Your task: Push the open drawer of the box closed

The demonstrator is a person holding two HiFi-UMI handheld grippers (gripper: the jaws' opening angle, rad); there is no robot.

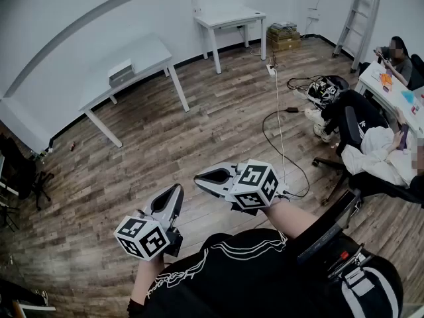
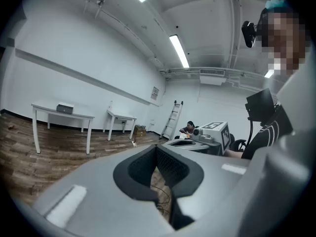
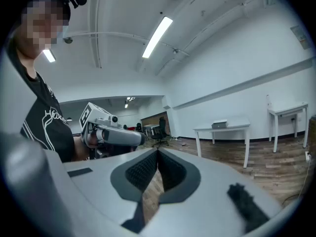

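Observation:
The box (image 1: 121, 72) is a small grey case on a long white table (image 1: 149, 53) by the far wall. It is too far off to tell how its drawer stands. It shows small in the left gripper view as the box (image 2: 64, 107) and in the right gripper view as the box (image 3: 219, 124). My left gripper (image 1: 175, 191) is held low in front of my body, shut and empty, well short of the table. My right gripper (image 1: 197, 177) is beside it, its tips together with nothing between them. Each gripper sees the other: left gripper (image 3: 106, 127), right gripper (image 2: 207, 135).
A second white table (image 1: 228, 17) stands further right along the wall, with cardboard boxes (image 1: 283, 35) next to it. Cables (image 1: 278, 128) trail over the wooden floor. A ladder (image 1: 361, 12), office chairs (image 1: 351, 121) and a seated person (image 1: 397, 58) at a desk fill the right side.

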